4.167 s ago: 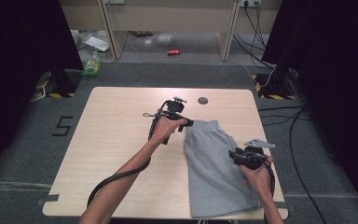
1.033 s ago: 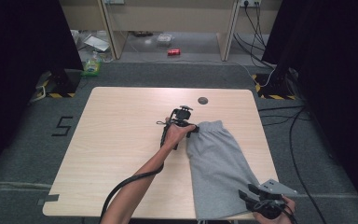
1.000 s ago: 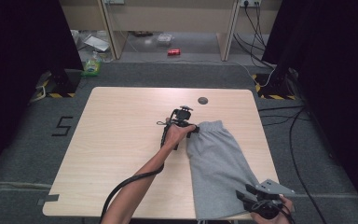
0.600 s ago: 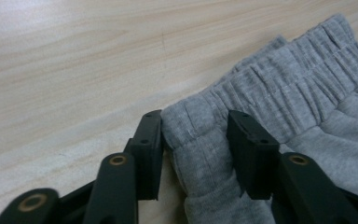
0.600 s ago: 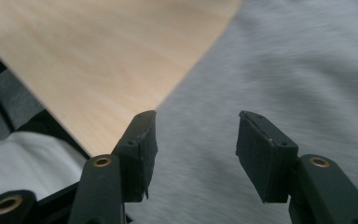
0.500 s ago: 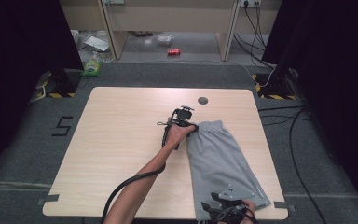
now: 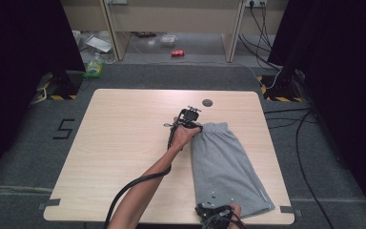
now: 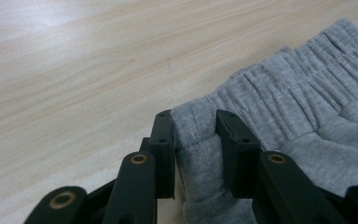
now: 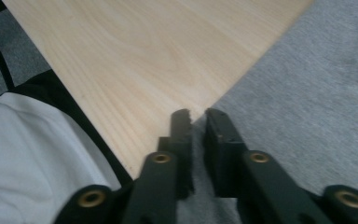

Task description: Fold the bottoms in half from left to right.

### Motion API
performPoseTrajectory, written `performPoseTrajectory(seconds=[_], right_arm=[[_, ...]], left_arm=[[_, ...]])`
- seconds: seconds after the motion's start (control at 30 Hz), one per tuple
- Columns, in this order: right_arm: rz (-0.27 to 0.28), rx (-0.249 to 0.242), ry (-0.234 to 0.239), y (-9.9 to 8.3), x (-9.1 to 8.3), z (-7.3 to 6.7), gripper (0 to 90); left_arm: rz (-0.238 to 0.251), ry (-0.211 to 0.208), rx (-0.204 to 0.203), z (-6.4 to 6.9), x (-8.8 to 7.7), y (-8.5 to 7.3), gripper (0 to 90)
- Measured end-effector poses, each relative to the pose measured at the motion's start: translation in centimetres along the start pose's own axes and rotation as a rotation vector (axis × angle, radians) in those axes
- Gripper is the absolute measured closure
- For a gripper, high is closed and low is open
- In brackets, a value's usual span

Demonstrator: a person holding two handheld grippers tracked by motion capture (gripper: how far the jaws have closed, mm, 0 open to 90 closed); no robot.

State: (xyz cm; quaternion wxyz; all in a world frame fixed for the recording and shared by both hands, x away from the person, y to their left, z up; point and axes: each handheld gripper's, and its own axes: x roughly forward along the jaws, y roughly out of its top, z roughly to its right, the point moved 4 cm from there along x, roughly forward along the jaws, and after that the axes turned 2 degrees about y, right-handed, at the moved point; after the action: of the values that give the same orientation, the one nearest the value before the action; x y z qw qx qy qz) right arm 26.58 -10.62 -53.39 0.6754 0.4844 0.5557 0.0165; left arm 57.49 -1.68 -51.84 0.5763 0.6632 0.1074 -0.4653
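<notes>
Grey shorts [image 7: 228, 167] lie folded lengthwise on the right half of the wooden table [image 7: 124, 143], waistband at the far end. My left gripper [image 7: 195, 126] sits at the waistband's left corner. In the left gripper view its jaws [image 8: 195, 126] have just been closing and pinch a ridge of the gathered waistband [image 8: 307, 107]. My right gripper [image 7: 208, 206] is at the table's near edge, on the hem's left corner. Its jaws [image 9: 197, 116] have just closed and stand nearly together, with the edge of the grey fabric [image 9: 317, 93] nipped between them.
A black round cable port [image 7: 207, 102] sits in the table beyond the shorts. The table's near edge runs right beside the right gripper, with the person's white garment [image 9: 28, 154] below it. A red can [image 7: 177, 53] and cables [image 7: 305, 143] lie on the floor.
The right gripper has slid left along the near edge, from the hem's right corner to its left corner, and shut on the fabric there. The left hand has stayed at the waistband.
</notes>
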Motion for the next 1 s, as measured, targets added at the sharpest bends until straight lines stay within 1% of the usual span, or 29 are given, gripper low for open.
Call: performPoseTrajectory(seconds=[0.03,0.07,0.1,0.2,0.23,0.27,0.33,0.37,0.4,0.43,0.47,0.5,0.57,0.6,0.63,0.67,0.7,0.77,0.83,0.9,0.93,1.0], right_arm=[[0.002,0.001,0.004,0.1,0.1,0.1,86.5],[0.007,0.013,0.010,0.2,0.3,0.0,87.0],[0.013,-0.007,0.006,0.4,0.5,0.1,87.3],[0.012,-0.016,0.011,0.9,1.0,-0.2,87.9],[0.016,-0.033,0.019,1.6,1.7,-0.6,88.2],[0.014,-0.029,0.023,1.9,2.1,-0.8,88.2],[0.020,-0.059,0.028,2.6,2.8,-1.1,88.5],[0.017,-0.054,0.047,2.9,3.2,-1.4,88.7],[0.017,-0.054,0.047,2.9,3.2,-1.4,88.7],[0.019,-0.071,0.056,3.6,4.0,-1.9,88.9],[0.019,-0.071,0.056,3.6,4.0,-1.9,88.9],[0.024,-0.089,0.062,4.2,4.6,-2.3,88.9],[0.024,-0.090,0.072,4.6,5.1,-2.7,89.0],[0.019,-0.082,0.072,4.8,5.3,-2.9,89.0],[0.024,-0.095,0.076,5.0,5.5,-3.0,89.1],[0.024,-0.095,0.076,5.0,5.5,-3.0,89.1],[0.028,-0.095,0.079,5.3,5.8,-3.0,89.1],[0.028,-0.072,0.088,5.3,5.9,-3.2,89.2],[0.032,-0.085,0.092,5.4,6.1,-3.2,89.3],[0.036,-0.076,0.096,5.6,6.3,-3.5,89.3],[0.042,-0.088,0.096,5.8,6.5,-3.6,89.3],[0.040,-0.091,0.103,5.9,6.7,-3.8,89.3]], left_arm=[[-0.001,0.001,0.004,0.0,0.0,0.1,68.9],[-0.002,0.003,0.008,-0.1,0.1,0.2,69.0],[-0.003,0.003,0.009,-0.2,0.1,0.3,69.1],[-0.004,0.005,0.014,-0.5,0.1,0.4,69.6],[-0.005,0.013,0.027,-1.0,0.1,0.5,69.6],[-0.005,0.019,0.035,-1.3,0.0,0.5,69.7],[-0.009,0.024,0.036,-1.8,-0.1,0.5,69.7],[-0.012,0.026,0.035,-2.2,-0.2,0.4,69.8],[-0.012,0.026,0.035,-2.2,-0.2,0.4,69.8],[-0.015,0.031,0.036,-2.9,-0.4,0.3,69.8],[-0.015,0.031,0.036,-2.9,-0.4,0.3,69.8],[-0.015,0.032,0.028,-3.6,-0.7,0.1,69.8],[-0.018,0.033,0.029,-4.1,-0.9,0.0,69.8],[-0.018,0.033,0.029,-4.1,-0.9,0.0,69.8],[-0.021,0.036,0.034,-4.6,-1.0,-0.1,69.8],[-0.021,0.036,0.034,-4.6,-1.0,-0.1,69.8],[-0.021,0.037,0.031,-5.0,-1.2,-0.2,69.8],[-0.021,0.040,0.030,-5.3,-1.3,-0.3,69.8],[-0.027,0.045,0.037,-5.7,-1.5,-0.4,69.8],[-0.030,0.051,0.039,-6.1,-1.7,-0.5,69.9],[-0.035,0.052,0.041,-6.3,-1.8,-0.6,69.9],[-0.038,0.055,0.045,-6.5,-2.0,-0.6,69.9]])
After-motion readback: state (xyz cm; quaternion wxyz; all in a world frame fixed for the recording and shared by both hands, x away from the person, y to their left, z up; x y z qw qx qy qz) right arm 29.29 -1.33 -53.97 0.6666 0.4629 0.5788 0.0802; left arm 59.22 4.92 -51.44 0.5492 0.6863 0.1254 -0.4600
